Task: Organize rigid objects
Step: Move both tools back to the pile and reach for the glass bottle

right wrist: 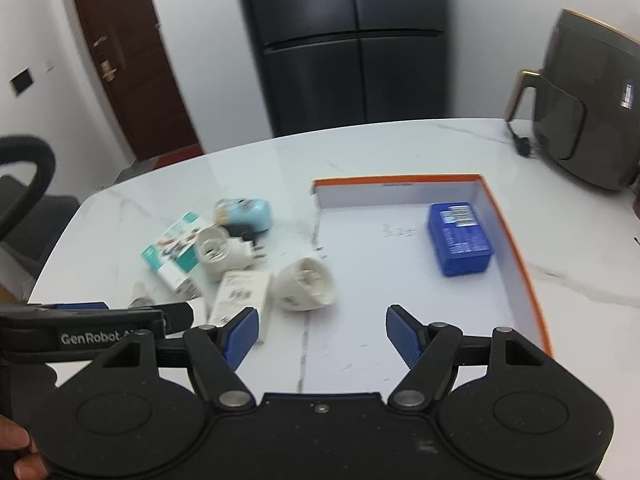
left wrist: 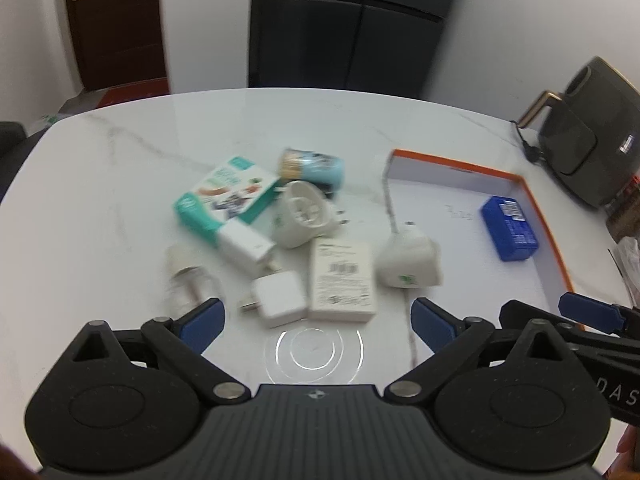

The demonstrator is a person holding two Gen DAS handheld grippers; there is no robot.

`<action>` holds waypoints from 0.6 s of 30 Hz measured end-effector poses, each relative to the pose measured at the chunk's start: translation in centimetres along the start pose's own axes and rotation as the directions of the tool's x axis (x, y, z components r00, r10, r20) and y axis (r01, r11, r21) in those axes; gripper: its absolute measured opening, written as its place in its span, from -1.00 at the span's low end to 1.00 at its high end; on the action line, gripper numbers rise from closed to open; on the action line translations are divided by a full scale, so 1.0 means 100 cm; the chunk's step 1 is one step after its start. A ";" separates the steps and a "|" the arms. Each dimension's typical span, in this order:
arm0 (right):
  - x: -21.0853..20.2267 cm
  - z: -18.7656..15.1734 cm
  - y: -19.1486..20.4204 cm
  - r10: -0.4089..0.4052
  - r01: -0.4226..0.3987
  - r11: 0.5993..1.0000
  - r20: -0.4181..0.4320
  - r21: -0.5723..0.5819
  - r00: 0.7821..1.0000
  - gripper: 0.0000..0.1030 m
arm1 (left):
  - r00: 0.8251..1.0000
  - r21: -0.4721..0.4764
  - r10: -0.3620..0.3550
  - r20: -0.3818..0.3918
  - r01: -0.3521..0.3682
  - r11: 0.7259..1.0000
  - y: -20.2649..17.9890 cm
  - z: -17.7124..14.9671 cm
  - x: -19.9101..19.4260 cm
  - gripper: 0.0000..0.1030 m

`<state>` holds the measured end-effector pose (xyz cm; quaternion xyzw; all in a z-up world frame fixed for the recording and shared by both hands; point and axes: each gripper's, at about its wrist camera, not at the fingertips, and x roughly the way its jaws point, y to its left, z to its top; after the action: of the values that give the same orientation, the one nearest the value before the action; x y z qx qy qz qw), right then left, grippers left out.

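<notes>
A pile of small objects lies on the white marble table [left wrist: 100, 240]: a teal and white box [left wrist: 224, 204], a light blue cylinder [left wrist: 316, 168], a white round adapter [left wrist: 304, 216], a white labelled box [left wrist: 342, 280], a white charger cube [left wrist: 276, 300] and a white plug [left wrist: 410, 264]. An orange-rimmed white box lid [left wrist: 536, 208] holds a blue box [left wrist: 510, 228]. My left gripper [left wrist: 316, 320] is open above the table, just short of the pile. My right gripper [right wrist: 320, 334] is open and empty near the lid's [right wrist: 516, 240] near left corner, the blue box [right wrist: 458, 238] ahead.
A dark air fryer [left wrist: 588, 136] with a cord stands at the table's right back. A black fridge [left wrist: 348, 24] and a brown door [left wrist: 116, 20] are behind. A dark chair [right wrist: 24, 184] stands at the left.
</notes>
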<state>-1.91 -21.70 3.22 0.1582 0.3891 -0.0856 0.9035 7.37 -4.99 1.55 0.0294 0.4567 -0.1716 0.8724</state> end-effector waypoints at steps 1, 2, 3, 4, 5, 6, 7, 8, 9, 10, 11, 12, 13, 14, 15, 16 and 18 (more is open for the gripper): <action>0.001 -0.001 0.005 0.006 -0.006 1.000 -0.002 -0.008 1.000 0.63 | 1.000 -0.011 0.009 0.000 -0.009 1.000 0.005 -0.001 -0.001 0.98; 0.002 -0.001 0.009 0.012 -0.012 1.000 -0.002 -0.017 1.000 0.63 | 1.000 -0.023 0.015 -0.001 -0.015 1.000 0.011 -0.002 -0.002 0.98; 0.003 -0.001 0.013 0.016 -0.016 0.999 -0.003 -0.028 1.000 0.63 | 1.000 -0.035 0.021 0.000 -0.021 0.999 0.017 -0.003 -0.004 0.98; 0.004 -0.002 0.017 0.023 -0.023 0.999 -0.004 -0.036 1.000 0.63 | 1.000 -0.047 0.027 0.003 -0.027 0.999 0.023 -0.003 -0.006 0.98; 0.006 -0.002 0.020 0.035 -0.035 0.998 -0.007 -0.045 0.999 0.63 | 0.999 -0.057 0.035 0.006 -0.034 0.998 0.028 -0.004 -0.007 0.99; 0.008 -0.002 0.023 0.045 -0.045 0.998 -0.008 -0.050 0.999 0.63 | 0.999 -0.067 0.042 0.009 -0.042 0.997 0.033 -0.004 -0.009 0.99; 0.011 -0.002 0.024 0.062 -0.062 0.996 -0.012 -0.056 0.998 0.63 | 0.999 -0.078 0.049 0.011 -0.048 0.996 0.037 -0.005 -0.011 0.99; 0.014 -0.002 0.026 0.097 -0.098 0.993 -0.020 -0.067 0.995 0.63 | 0.998 -0.089 0.057 0.012 -0.055 0.994 0.042 -0.005 -0.012 0.99; 0.018 -0.002 0.027 0.134 -0.136 0.988 -0.029 -0.073 0.991 0.63 | 0.998 -0.101 0.065 0.012 -0.063 0.993 0.046 -0.006 -0.014 0.99; 0.024 -0.001 0.028 0.180 -0.183 0.980 -0.039 -0.075 0.983 0.63 | 0.997 -0.112 0.073 0.011 -0.071 0.991 0.051 -0.007 -0.015 0.99; 0.030 0.000 0.028 0.211 -0.214 0.974 -0.049 -0.073 0.976 0.63 | 0.997 -0.122 0.081 0.010 -0.079 0.989 0.054 -0.008 -0.016 0.99; 0.039 0.002 0.028 0.246 -0.249 0.966 -0.061 -0.068 0.967 0.63 | 0.996 -0.128 0.088 0.010 -0.086 0.988 0.059 -0.009 -0.017 0.99; 0.047 0.003 0.029 0.270 -0.275 0.960 -0.071 -0.062 0.960 0.63 | 0.995 -0.135 0.096 0.008 -0.095 0.986 0.063 -0.011 -0.018 0.99; 0.056 0.005 0.029 0.286 -0.291 0.955 -0.085 -0.053 0.954 0.63 | 0.994 -0.144 0.105 0.005 -0.103 0.984 0.067 -0.012 -0.019 0.99; 0.066 0.007 0.030 0.294 -0.300 0.953 -0.093 -0.051 0.951 0.63 | 0.994 -0.154 0.113 0.001 -0.111 0.982 0.070 -0.013 -0.019 0.99; 0.074 0.008 0.031 0.299 -0.306 0.950 -0.097 -0.057 0.949 0.63 | 0.993 -0.164 0.121 -0.004 -0.120 0.979 0.074 -0.014 -0.019 0.99; 0.094 0.011 0.032 0.306 -0.314 0.947 -0.111 -0.064 0.946 0.63 | 0.990 -0.185 0.139 -0.012 -0.139 0.973 0.081 -0.017 -0.019 0.99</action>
<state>6.11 -19.37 -2.19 0.1849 0.4069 0.0814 0.8908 7.72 3.48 1.25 -0.0200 0.4671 -0.0670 0.8814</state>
